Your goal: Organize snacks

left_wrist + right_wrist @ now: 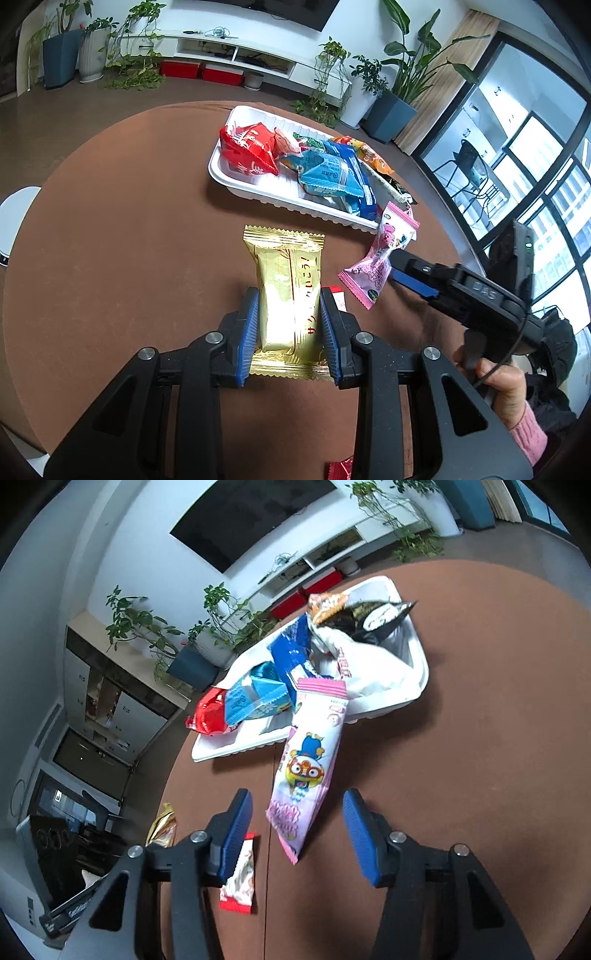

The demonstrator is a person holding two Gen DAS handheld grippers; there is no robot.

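My left gripper (289, 325) was clamped on the gold packet (286, 291), pads squeezing both long sides near its lower half, the far end sticking out toward the tray (236, 184). It sat low over the brown table (129, 240); I couldn't tell whether the packet was lifted or resting on it.

My right gripper (297, 834) had its jaws wide apart, nothing between the pads but the tail of the pink packet (310, 768). That packet leaned with its top end on the tray's (417, 686) near rim and its bottom end on the table (461, 775), so it was neither in nor out.

The risks, as I judged them: the tray was already heaped with the red packet (251, 151), the blue packets (332, 173) and more, some overhanging the far edge. Dropping the gold one on top could push something over the rim. The foil looked slick and puffy, so a grip this far back might let it swivel or slide out mid-carry.

On the right, closing on just the pink packet's thin crimped tail could pinch a flap and let it slip, or drag the light tray along. A small red-and-white packet (240, 878) lay just beside my right gripper's left finger (236, 834) and I could have nudged or trapped it by accident.

The two grippers were near each other, so crossing paths to the tray could bump them.
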